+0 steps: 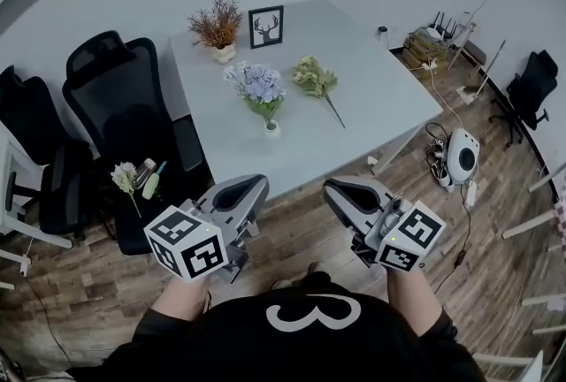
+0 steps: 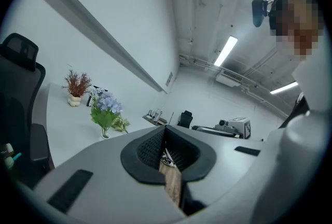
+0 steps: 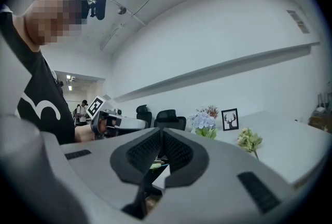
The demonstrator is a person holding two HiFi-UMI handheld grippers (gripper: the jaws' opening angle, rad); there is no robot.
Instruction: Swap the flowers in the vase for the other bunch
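Observation:
A bunch of blue flowers (image 1: 263, 88) stands in a small white vase (image 1: 271, 129) near the front of the pale table (image 1: 371, 80). To its right a green and cream bunch (image 1: 314, 78) lies flat on the tabletop. Both grippers hang over the wooden floor, short of the table's front edge and close to the person's body. My left gripper (image 1: 255, 188) is shut with nothing in it, and so is my right gripper (image 1: 334, 191). The left gripper view shows the blue flowers (image 2: 106, 108) far off; the right gripper view shows both the blue flowers (image 3: 203, 121) and the green bunch (image 3: 249, 140).
A dried reddish plant in a pot (image 1: 217, 25) and a framed deer picture (image 1: 266, 26) stand at the table's far end. Black office chairs (image 1: 115, 97) line the left side; one seat holds a small flower and bottles (image 1: 134, 179). A white round device (image 1: 462, 156) and cables lie on the floor at the right.

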